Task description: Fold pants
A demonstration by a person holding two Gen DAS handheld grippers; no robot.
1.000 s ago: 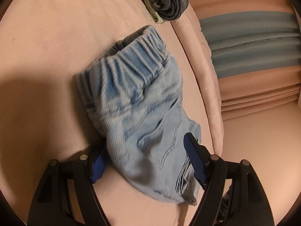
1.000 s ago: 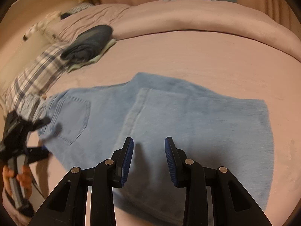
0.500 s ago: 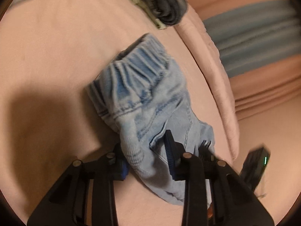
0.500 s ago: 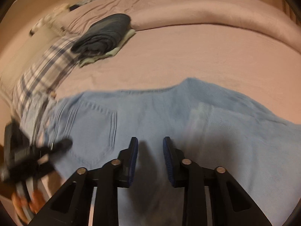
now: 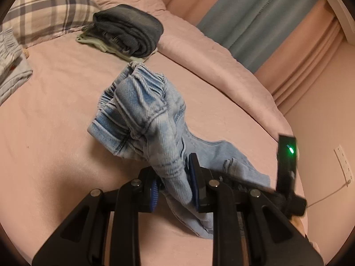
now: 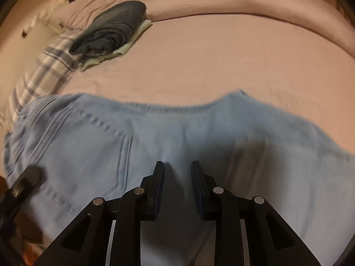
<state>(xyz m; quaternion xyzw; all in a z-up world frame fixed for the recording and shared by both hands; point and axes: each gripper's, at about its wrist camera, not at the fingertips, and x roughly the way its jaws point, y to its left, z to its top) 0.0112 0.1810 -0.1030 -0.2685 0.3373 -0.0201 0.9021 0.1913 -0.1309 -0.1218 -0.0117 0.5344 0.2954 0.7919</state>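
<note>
A pink bed fills both views, its rolled duvet running along the far edge before pink and blue curtains. A plaid pillow lies at the head, with a dark folded garment stacked on a pale green one beside it.

The left gripper sits low over the sheet, fingers clamped on a bunched fold of the pale blue denim pants, near the waist. The gathered elastic waistband points away from that camera toward the folded stack, lifted and crumpled, while the rest trails off to the right.

The right gripper hovers over the pants, fingers a narrow gap apart, holding nothing visible. From this blurred view the pants lie flat, long axis running left to right across the bed, back pocket toward the left.
</note>
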